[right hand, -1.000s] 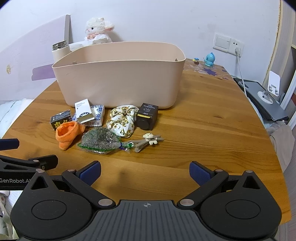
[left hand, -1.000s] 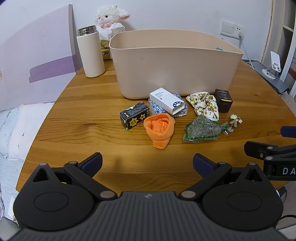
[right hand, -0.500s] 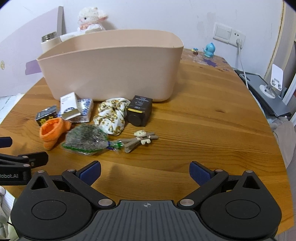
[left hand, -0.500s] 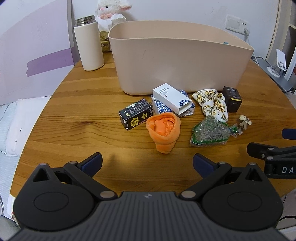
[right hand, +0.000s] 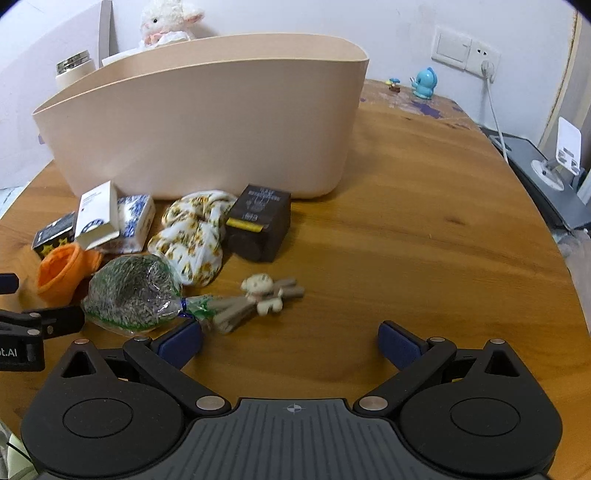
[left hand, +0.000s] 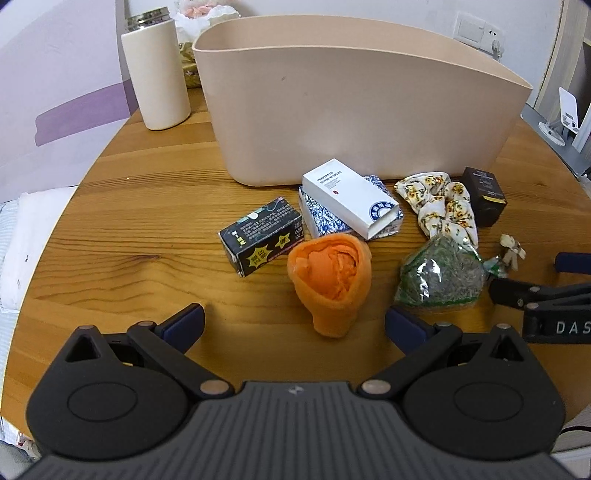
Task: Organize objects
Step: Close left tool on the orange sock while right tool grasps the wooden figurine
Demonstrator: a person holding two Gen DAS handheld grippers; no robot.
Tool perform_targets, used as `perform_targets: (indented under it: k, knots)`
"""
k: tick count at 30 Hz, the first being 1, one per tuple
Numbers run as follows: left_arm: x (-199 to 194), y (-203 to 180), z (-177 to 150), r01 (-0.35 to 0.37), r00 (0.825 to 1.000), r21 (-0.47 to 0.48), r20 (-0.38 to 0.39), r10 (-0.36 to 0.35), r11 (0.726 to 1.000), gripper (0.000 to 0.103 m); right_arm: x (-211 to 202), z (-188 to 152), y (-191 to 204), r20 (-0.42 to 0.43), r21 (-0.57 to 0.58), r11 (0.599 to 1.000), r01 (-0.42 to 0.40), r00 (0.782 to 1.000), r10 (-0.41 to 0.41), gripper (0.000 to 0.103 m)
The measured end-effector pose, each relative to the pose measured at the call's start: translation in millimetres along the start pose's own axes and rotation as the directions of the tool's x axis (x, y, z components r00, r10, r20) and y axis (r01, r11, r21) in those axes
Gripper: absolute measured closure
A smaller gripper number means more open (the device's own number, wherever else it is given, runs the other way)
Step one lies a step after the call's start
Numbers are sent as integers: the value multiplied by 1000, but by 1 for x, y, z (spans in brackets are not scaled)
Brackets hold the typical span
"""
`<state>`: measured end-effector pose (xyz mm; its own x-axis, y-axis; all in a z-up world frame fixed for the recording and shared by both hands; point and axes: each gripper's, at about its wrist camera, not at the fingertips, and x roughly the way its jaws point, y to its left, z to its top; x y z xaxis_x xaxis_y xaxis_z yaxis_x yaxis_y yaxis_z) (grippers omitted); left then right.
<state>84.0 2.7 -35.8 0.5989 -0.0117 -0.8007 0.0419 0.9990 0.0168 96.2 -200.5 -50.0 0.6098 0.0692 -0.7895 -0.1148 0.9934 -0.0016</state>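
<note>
Left wrist view:
left tool point(left hand: 294, 325): jaws wide apart, holding nothing, low over the near tabletop point(left hand: 147, 229)
orange sock point(left hand: 330, 275): rolled, lying just ahead of the gap between the fingers, touching neither
black star box point(left hand: 263, 242): just left of the sock, near it
white box point(left hand: 351, 197): lies tilted on top of the blue-patterned pack point(left hand: 317, 218), both just in front of the bin
beige bin point(left hand: 354, 99): upright at the far middle, inside not visible
floral scrunchie point(left hand: 441, 203): right of the white box, touching the dark brown box point(left hand: 484, 195)
green herb bag point(left hand: 439, 277): near side of the scrunchie, right of the sock
bear charm point(left hand: 511, 249): small, just right of the bag
right tool point(left hand: 535, 280): enters from the right edge, by the bag; only part of it shows
white flask point(left hand: 157, 70): upright, far left of the bin

Right wrist view:
right tool point(right hand: 290, 341): jaws wide apart, empty, low over the tabletop point(right hand: 424, 258)
bear charm point(right hand: 264, 291): blurred, lying with grey-brown sticks ahead of the gap, nearer the left finger
green herb bag point(right hand: 133, 295): left of the charm, tied neck close to the left fingertip; contact unclear
floral scrunchie point(right hand: 194, 236): beyond the bag, against the dark brown box point(right hand: 258, 227)
orange sock point(right hand: 62, 271): far left, beside the left tool point(right hand: 22, 299)
beige bin point(right hand: 207, 122): behind the pile
plush lamb point(right hand: 166, 18): beyond the bin, by the wall
</note>
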Motion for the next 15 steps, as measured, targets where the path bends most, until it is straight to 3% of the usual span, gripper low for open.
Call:
perform_targets:
  k: [6, 9, 15]
  knots:
    - [10, 0, 8, 10, 1000, 4, 15, -10, 1000, 1, 9, 8, 1, 26, -20, 1000, -24, 999, 25, 0]
    - [10, -2, 11, 22, 999, 18, 37, -22, 1000, 12, 8, 7, 1, 42, -24, 999, -38, 998, 39, 3]
    - [7, -6, 13, 42, 997, 41, 61, -45, 998, 33, -1, 5, 0, 70, -16, 999, -36, 997, 37, 29]
